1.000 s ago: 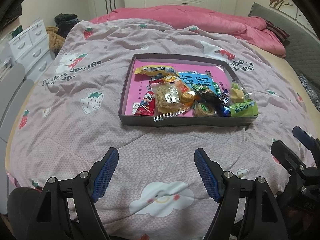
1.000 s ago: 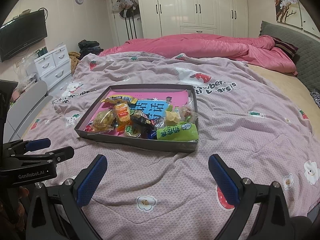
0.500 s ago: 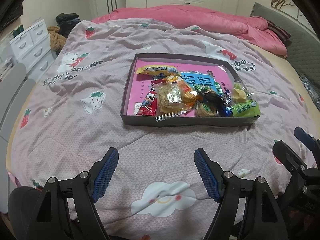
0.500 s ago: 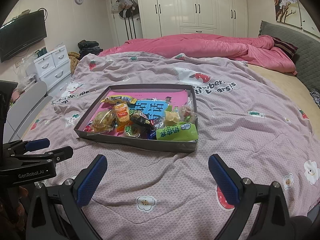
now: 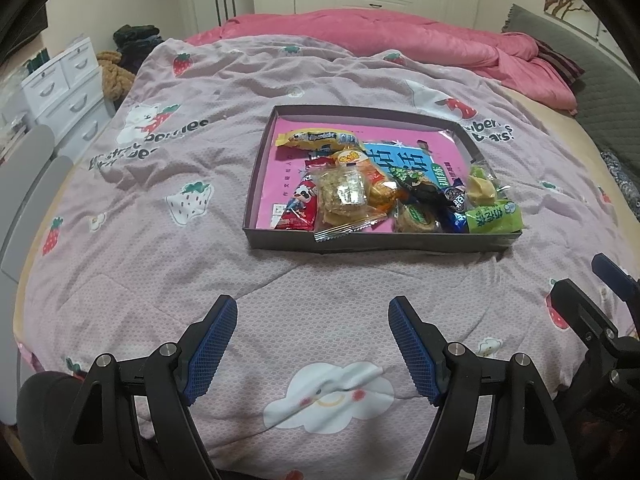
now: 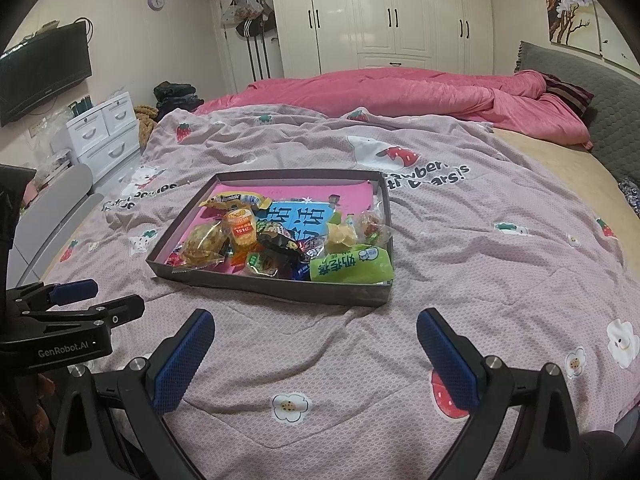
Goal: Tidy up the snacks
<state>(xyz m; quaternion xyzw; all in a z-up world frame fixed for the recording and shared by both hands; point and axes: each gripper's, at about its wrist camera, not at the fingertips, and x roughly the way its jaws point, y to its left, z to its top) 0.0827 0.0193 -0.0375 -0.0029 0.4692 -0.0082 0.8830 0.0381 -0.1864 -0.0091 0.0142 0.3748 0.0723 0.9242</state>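
Broadly, bed: a pink strawberry-print quilt (image 5: 160,240) covers it, with a rose duvet (image 6: 400,92) bunched toward 12 o'clock.
Tray: a shallow dark box (image 5: 400,242) with a pink floor sits mid-quilt, at 12 o'clock from both grippers and well apart from them.
Snacks: all that show lie inside the box, heaped toward its near edge and its 3 o'clock side; none shows loose on the quilt.
Largest packs: a blue printed bag (image 5: 404,162) lies flat under the heap; a green pack (image 6: 350,266) fills the near corner at 3 o'clock.
Smaller packs: a yellow bar (image 5: 316,140) lies toward the far edge at 11 o'clock; a clear-wrapped cake (image 5: 344,196) has its wrapper tail over the near wall; a red pack (image 5: 300,208) lies just beside it at 9 o'clock.
Left gripper (image 5: 312,344): released, jaws wide, holding nothing, above bare quilt.
Right gripper (image 6: 316,354): released likewise, empty.
Progress: the snacks are gathered in the box yet jumbled, which fits either a pile awaiting sorting or a finished collection.
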